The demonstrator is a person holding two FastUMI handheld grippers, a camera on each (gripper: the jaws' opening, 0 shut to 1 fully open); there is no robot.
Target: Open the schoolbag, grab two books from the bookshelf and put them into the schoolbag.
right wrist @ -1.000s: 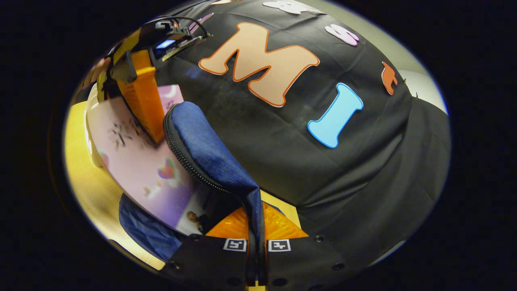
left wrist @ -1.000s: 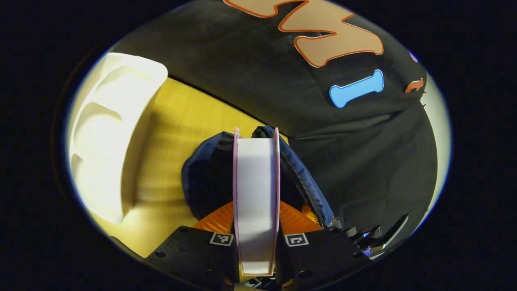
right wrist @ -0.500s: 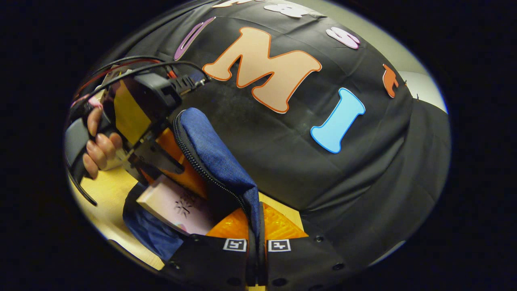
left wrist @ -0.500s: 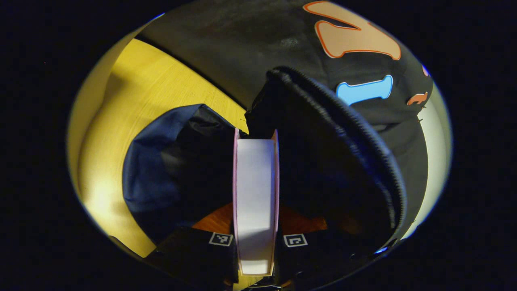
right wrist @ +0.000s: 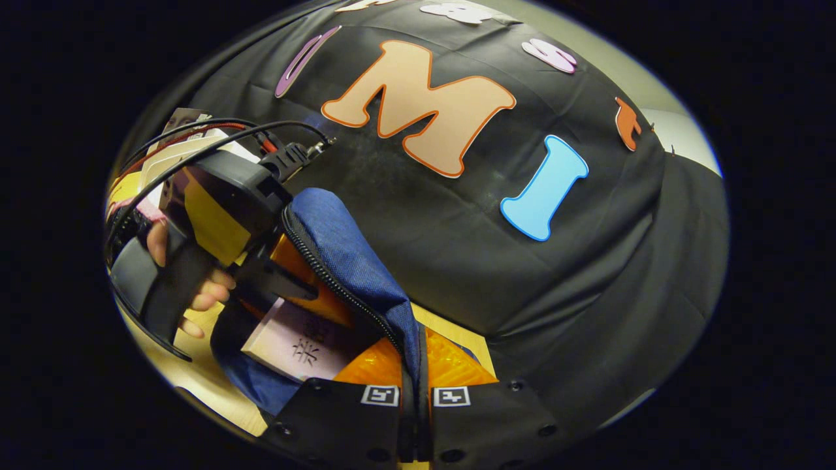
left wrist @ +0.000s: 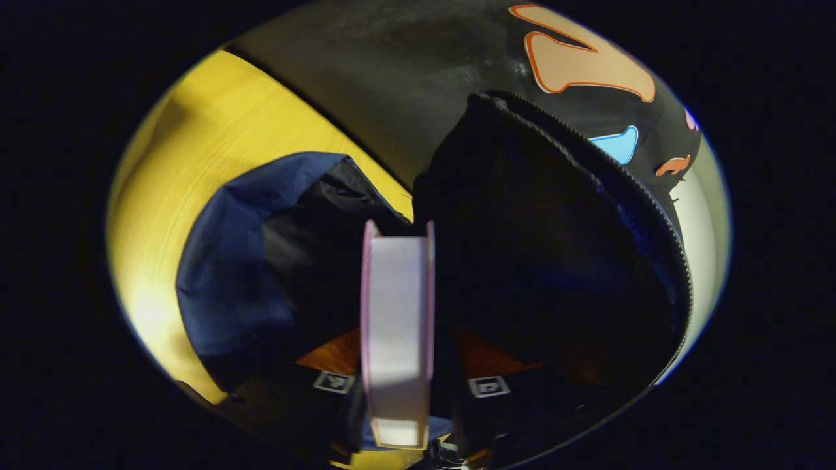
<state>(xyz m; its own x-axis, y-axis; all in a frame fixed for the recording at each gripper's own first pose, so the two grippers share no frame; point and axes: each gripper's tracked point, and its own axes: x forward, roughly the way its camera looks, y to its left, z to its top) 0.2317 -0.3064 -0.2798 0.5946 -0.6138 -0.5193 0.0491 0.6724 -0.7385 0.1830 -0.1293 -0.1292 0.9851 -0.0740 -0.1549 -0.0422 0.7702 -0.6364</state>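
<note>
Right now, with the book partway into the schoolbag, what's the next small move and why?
Probably ease the left hand-held gripper a little deeper before letting go. The book sits between its fingers, its far end over the schoolbag's dark opening, and in the right gripper view much of it shows above the rim. The right hand-held gripper pinches the flap open, leaving room.

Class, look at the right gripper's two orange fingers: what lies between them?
In the right gripper view, the schoolbag's blue zippered flap edge lies pinched between the right gripper's fingers, held up beside the pink book.
</note>
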